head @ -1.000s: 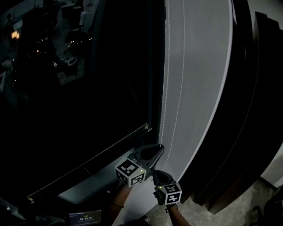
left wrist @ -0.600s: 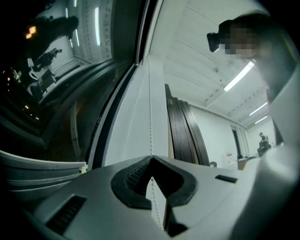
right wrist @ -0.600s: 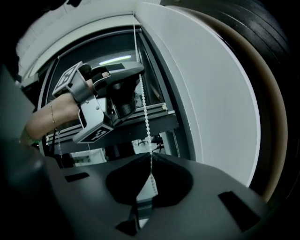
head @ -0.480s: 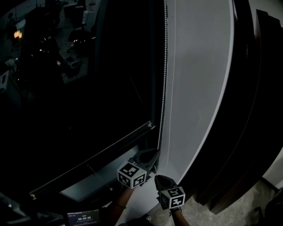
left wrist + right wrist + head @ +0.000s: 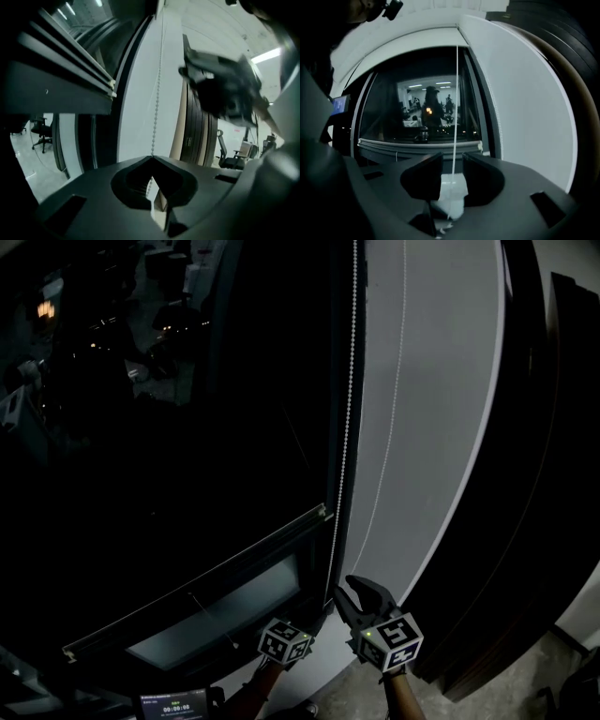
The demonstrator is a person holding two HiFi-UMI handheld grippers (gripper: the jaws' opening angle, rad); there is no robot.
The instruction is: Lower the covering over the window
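Pinches the bead chain (image 5: 157,108) in the left gripper (image 5: 152,159), with jaws closed tight on it, low beside the window frame (image 5: 328,427). Carries the right gripper (image 5: 452,159) just above, with jaws spread wide after just opening, straddling the chain without pressing on it. Shows the blind (image 5: 206,474) drawn far down the dark glass, with its bottom bar (image 5: 197,585) just above a pale uncovered strip (image 5: 225,610). Runs the chain upward along the white wall (image 5: 441,427).
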